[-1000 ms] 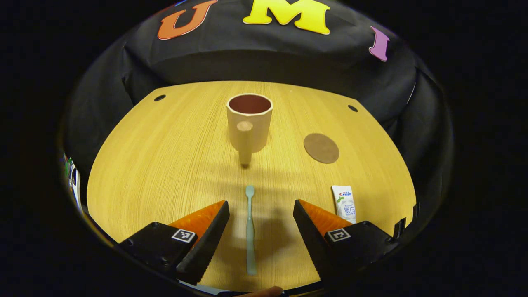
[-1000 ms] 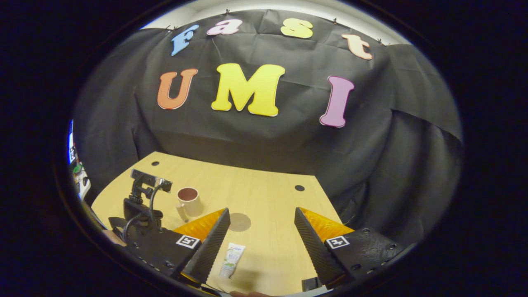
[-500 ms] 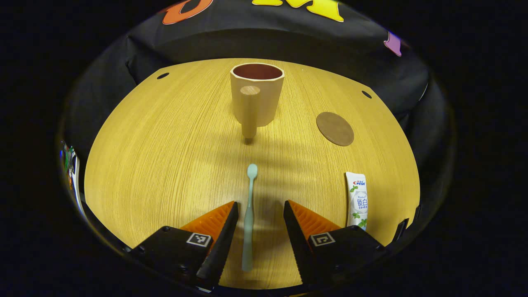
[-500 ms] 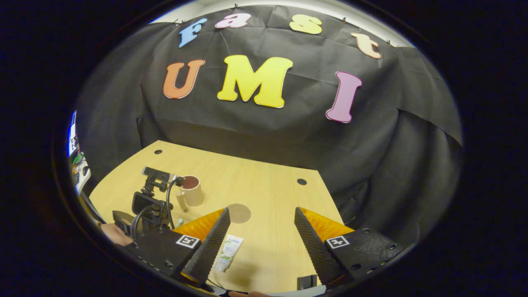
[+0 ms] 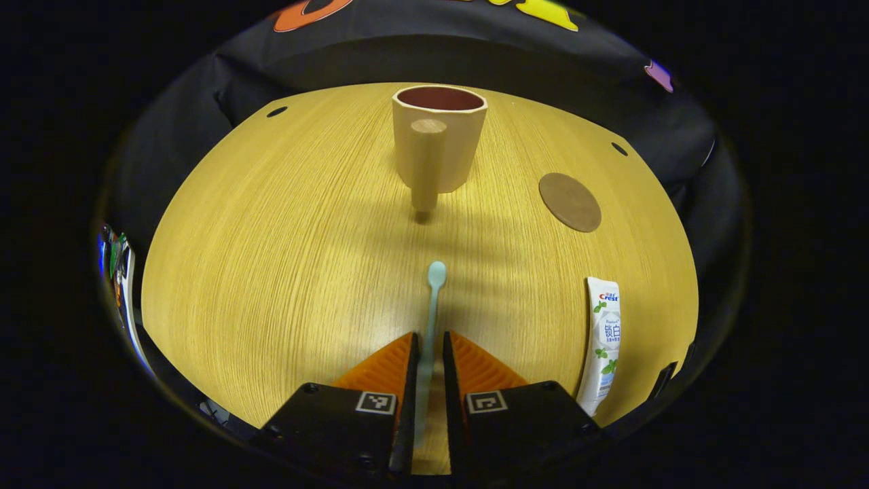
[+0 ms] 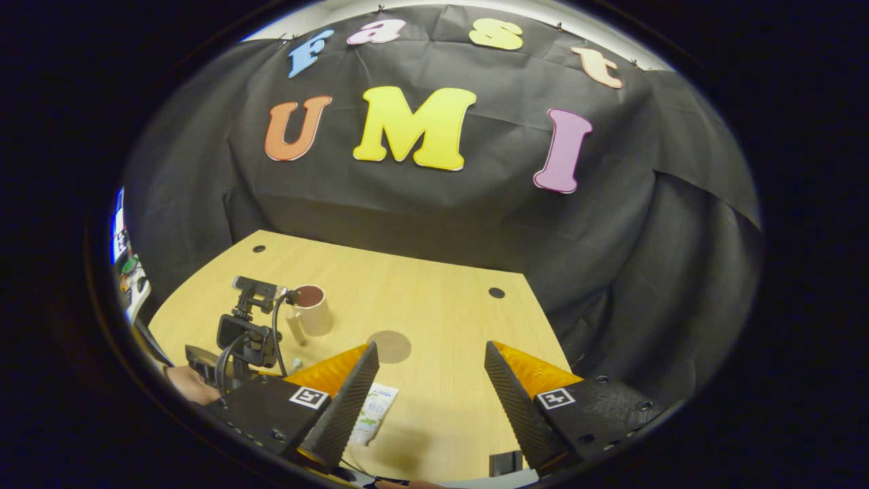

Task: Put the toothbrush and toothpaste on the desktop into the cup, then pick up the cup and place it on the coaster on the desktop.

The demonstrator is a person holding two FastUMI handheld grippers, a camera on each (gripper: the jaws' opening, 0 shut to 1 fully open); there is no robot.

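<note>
Over the last second the jaws of the left gripper (image 5: 428,353) have been drawn in from a wide spread to a narrow slot, and the toothbrush (image 5: 430,319) is now pinched between them by its handle, the head pointing out toward 12 o'clock. From this it is judged that the grasp on the brush is made, though whether it has been lifted clear of the surface (image 5: 271,272) cannot be settled from this low angle. In the left gripper view the cup (image 5: 440,146) is seen upright at 12 o'clock, handle turned toward the camera, its mouth open and nothing visible inside. The coaster (image 5: 569,202) is left bare at about 2 o'clock, well apart from the cup, and the toothpaste (image 5: 603,343) is laid flat near the surface's edge at about 4 o'clock. The left gripper is held low and nearly level, aimed along the brush straight at the cup. In the right gripper view the right gripper (image 6: 431,387) is held higher, tilted down over the near edge, its jaws spread wide and empty, with the toothpaste just beside its left finger.
</note>
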